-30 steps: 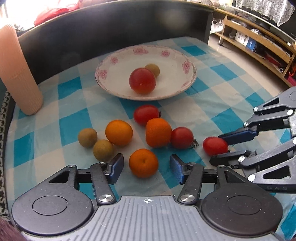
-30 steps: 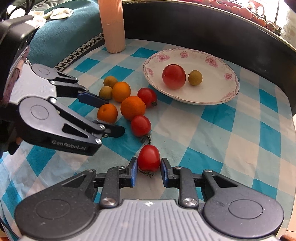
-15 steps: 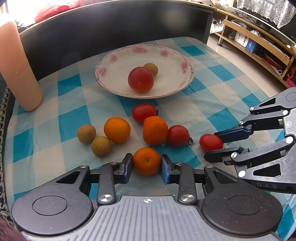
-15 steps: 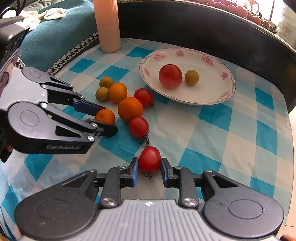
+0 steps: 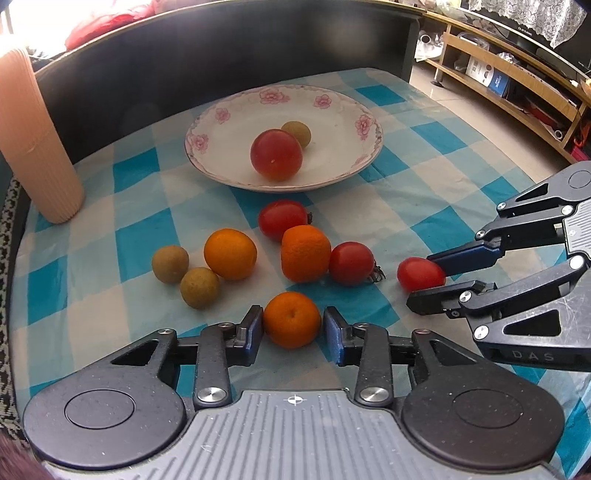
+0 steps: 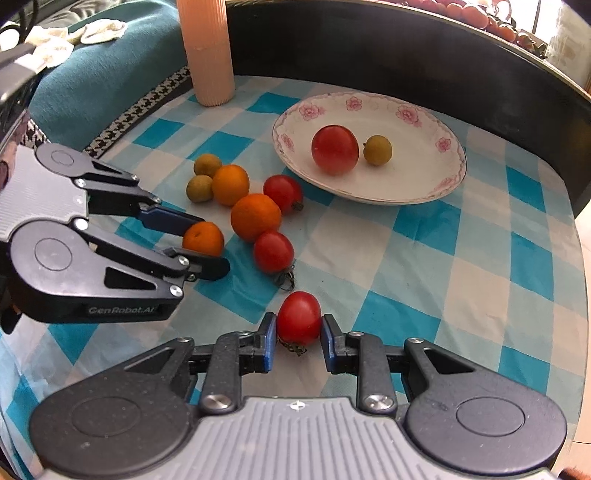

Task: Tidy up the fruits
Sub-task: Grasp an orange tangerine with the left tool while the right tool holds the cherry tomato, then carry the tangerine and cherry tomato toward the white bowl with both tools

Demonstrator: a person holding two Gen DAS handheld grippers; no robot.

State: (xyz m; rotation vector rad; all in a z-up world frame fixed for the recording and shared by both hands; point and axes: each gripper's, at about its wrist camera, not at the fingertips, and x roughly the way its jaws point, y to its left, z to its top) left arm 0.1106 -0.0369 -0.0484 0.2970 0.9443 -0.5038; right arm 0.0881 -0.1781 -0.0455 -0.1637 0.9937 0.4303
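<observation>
checked cloth (image 5: pixel 424 206): left tool (image 5: pixel 293 332) pinches a mandarin (image 5: pixel 291 319), right tool (image 6: pixel 298 338) a tomato (image 6: pixel 298 319), loose fruit between.

Setting: home living room. Evidence: checked blue-and-white tablecloth (image 5: pixel 424 192) over table; floral china plate (image 5: pixel 343 110) with fruit; low wooden shelf unit (image 5: pixel 517 85) along wall holding boxes and clutter; lace cloth (image 5: pixel 532 14) above it; tiled floor (image 5: pixel 472 122); teal cushion (image 6: pixel 99 85) beside table.
</observation>
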